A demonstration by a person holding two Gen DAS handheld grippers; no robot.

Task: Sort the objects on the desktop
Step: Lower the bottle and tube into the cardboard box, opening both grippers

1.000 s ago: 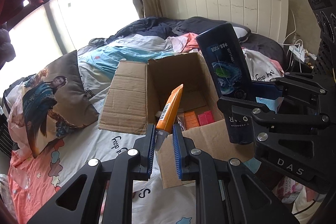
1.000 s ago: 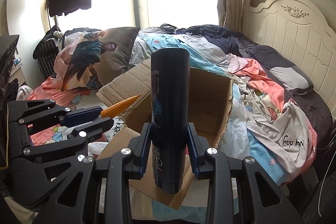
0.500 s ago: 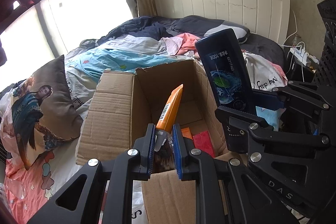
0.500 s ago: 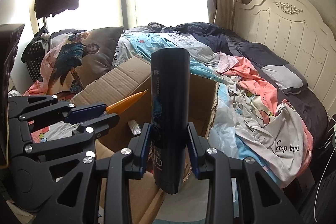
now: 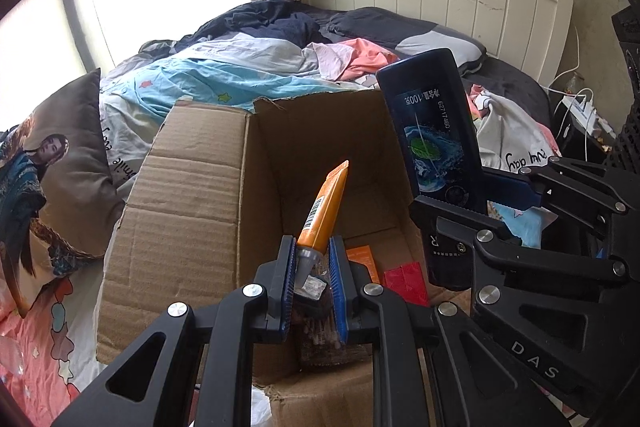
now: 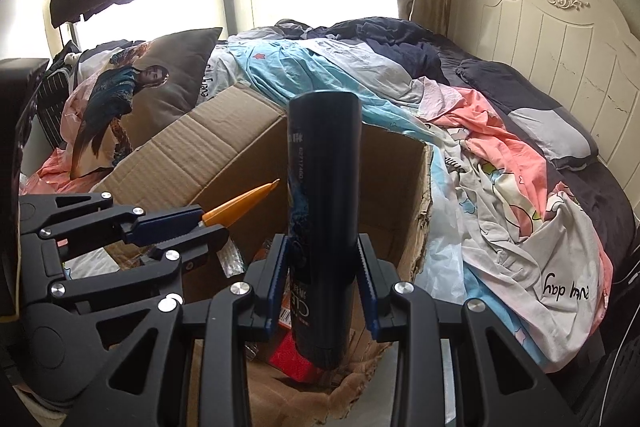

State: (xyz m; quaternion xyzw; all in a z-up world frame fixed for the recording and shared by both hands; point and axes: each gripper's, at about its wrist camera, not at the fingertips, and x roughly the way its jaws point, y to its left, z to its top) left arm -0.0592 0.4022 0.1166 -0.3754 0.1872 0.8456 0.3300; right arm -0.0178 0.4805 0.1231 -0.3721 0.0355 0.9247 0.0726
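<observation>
Both grippers hover over the open cardboard box [image 5: 188,195] on the bed [image 6: 500,131]. The left gripper [image 5: 313,269] has its jaws clamped on the grey cap of the orange tube [image 5: 326,205], which juts forward above the box's interior. Just right of it, the right gripper [image 6: 322,267] has its jaws clamped on the lower body of the dark blue bottle [image 6: 324,187], standing upright over the box's right side. Orange and red packets [image 5: 404,277] lie on the box floor below.
</observation>
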